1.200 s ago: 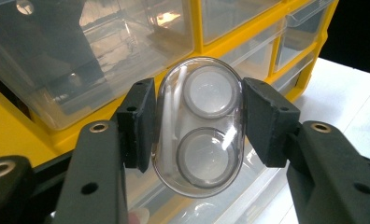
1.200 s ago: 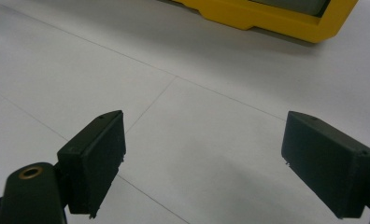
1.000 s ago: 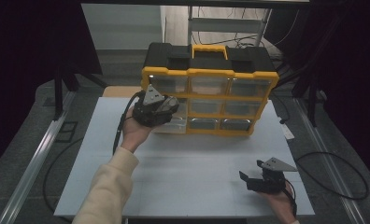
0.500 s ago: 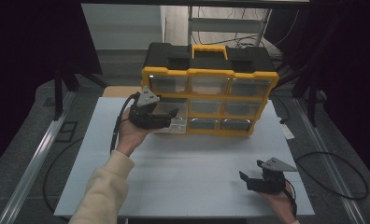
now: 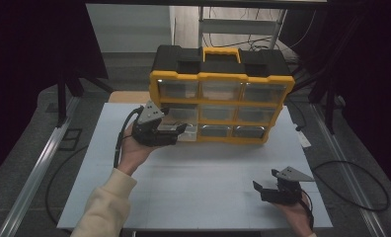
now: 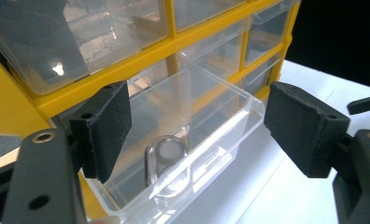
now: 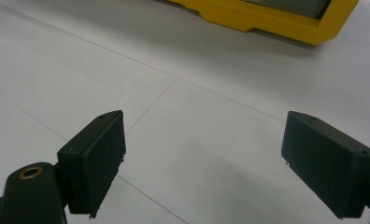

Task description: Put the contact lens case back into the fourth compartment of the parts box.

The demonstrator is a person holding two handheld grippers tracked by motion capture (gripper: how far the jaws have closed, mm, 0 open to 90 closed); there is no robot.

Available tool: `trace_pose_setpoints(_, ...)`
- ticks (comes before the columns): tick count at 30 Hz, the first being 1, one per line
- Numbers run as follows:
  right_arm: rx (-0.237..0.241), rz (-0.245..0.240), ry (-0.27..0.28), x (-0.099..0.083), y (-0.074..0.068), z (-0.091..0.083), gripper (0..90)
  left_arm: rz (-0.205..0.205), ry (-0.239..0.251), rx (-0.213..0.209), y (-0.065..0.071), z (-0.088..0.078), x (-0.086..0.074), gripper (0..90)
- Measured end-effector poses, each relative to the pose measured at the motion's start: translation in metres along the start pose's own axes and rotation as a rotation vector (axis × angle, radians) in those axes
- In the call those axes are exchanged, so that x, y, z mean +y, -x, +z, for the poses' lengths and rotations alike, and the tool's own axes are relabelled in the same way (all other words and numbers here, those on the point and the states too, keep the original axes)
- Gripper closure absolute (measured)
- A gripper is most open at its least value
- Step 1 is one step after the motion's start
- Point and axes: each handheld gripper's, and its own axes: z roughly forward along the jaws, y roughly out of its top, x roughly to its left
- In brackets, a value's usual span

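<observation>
Yellow organizer (image 5: 222,106) was stood at the table's (image 5: 203,187) far edge. Its clear bottom-left drawer (image 6: 183,149) was pulled out, tab between left gripper's (image 6: 197,128) spread pads, untouched; jaws had just been opening. Right gripper (image 7: 216,163) was held spread, empty.

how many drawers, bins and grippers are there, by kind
organizer bin: 1
shut drawers: 8
pulled-out drawer: 1
grippers, left and right: 2
total: 12
</observation>
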Motion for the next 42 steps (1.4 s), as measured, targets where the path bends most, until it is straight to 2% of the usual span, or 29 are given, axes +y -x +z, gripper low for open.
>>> trace_pose_setpoints(4,0.001,0.000,-0.002,0.000,0.000,0.000,14.5,0.005,0.006,-0.018,0.003,-0.004,-0.005,23.6)
trace_pose_setpoints(12,-0.001,0.000,0.001,0.000,0.000,0.000,14.5,-0.013,0.030,-0.053,0.008,-0.013,-0.016,23.6)
trace_pose_setpoints(31,-0.001,-0.001,-0.004,0.000,0.000,0.000,14.5,0.005,0.044,-0.117,0.022,-0.022,-0.033,25.9)
trace_pose_setpoints(42,-0.002,0.000,0.001,0.001,0.000,0.000,14.5,0.031,0.040,-0.132,0.028,-0.026,-0.037,26.7)
